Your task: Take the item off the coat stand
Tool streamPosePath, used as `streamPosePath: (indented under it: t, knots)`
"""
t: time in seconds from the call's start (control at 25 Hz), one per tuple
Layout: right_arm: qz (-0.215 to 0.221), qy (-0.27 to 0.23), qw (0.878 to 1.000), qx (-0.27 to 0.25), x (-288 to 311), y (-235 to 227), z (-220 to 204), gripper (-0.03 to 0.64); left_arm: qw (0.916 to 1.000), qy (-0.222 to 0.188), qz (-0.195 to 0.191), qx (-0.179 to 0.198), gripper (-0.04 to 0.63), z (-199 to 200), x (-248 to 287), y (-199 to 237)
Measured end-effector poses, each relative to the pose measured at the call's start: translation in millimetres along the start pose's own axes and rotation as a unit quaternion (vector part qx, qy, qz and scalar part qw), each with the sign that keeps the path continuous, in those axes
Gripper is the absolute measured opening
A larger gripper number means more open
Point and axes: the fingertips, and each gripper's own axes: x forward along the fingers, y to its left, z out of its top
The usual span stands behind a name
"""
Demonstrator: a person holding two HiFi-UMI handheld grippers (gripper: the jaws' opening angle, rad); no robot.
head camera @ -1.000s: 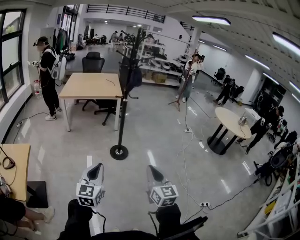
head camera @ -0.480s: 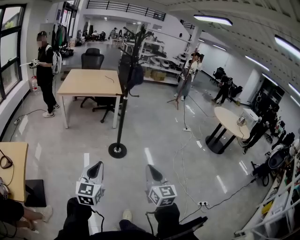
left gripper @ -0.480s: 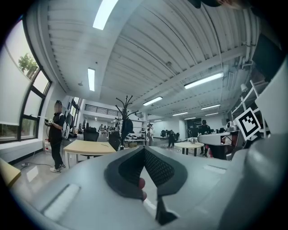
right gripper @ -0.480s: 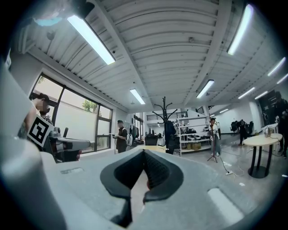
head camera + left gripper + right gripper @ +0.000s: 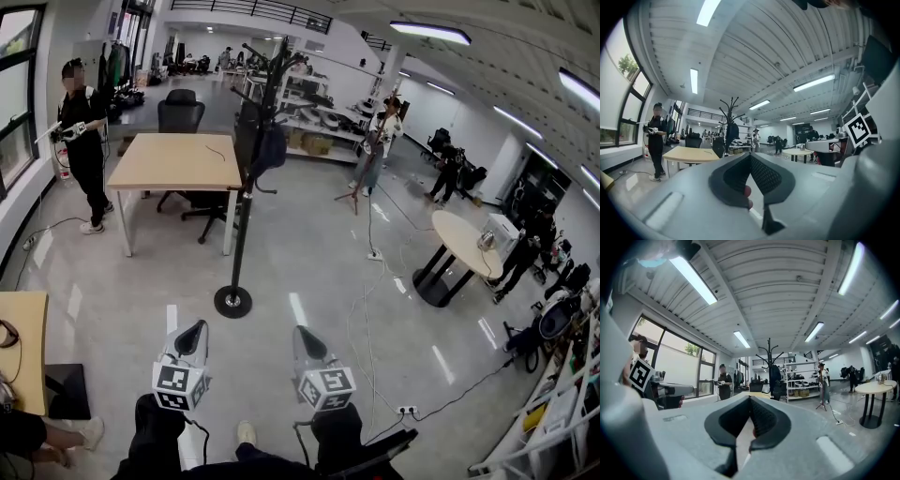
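A tall black coat stand (image 5: 243,197) rises from a round base (image 5: 232,301) on the grey floor, a few steps ahead of me. A dark item (image 5: 259,145) hangs from its upper hooks beside the pole. The stand (image 5: 727,123) with the dark item (image 5: 731,133) shows far off in the left gripper view, and the stand (image 5: 769,357) and item (image 5: 775,373) likewise in the right gripper view. My left gripper (image 5: 193,336) and right gripper (image 5: 304,339) are held low side by side, well short of the stand. Both are shut with nothing between their jaws.
A wooden table (image 5: 173,161) with office chairs (image 5: 180,111) stands just behind the stand. A person (image 5: 82,131) holding grippers stands at the left by the windows. A round table (image 5: 459,242), floor cables (image 5: 370,309) and other people are to the right. A desk corner (image 5: 21,328) is at my left.
The view has drifted slightly toward the stand. The person at the left has turned and shifted. Both grippers keep their place and stay shut.
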Motion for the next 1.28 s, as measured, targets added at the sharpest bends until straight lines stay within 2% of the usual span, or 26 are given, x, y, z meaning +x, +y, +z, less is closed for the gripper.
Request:
streamPosePath:
  t: [0.44, 0.8, 1.28]
  knots:
    - [0.01, -0.011, 1.0, 0.006, 67.7, -40.4, 12.7, 0.002, 1.0, -0.001, 0.005, 0.006, 0.003, 13.5, 74.1, 19.1]
    - [0.011, -0.018, 1.0, 0.016, 101.6, -84.7, 7.2, 0.002, 0.9998, 0.002, 0.013, 0.014, 0.003, 9.2, 127.8, 23.1]
    - [0.023, -0.018, 0.999, 0.03, 128.7, -112.5, -3.2, 0.002, 0.9995, 0.011, 0.024, 0.02, 0.003, 0.5, 160.7, 21.3]
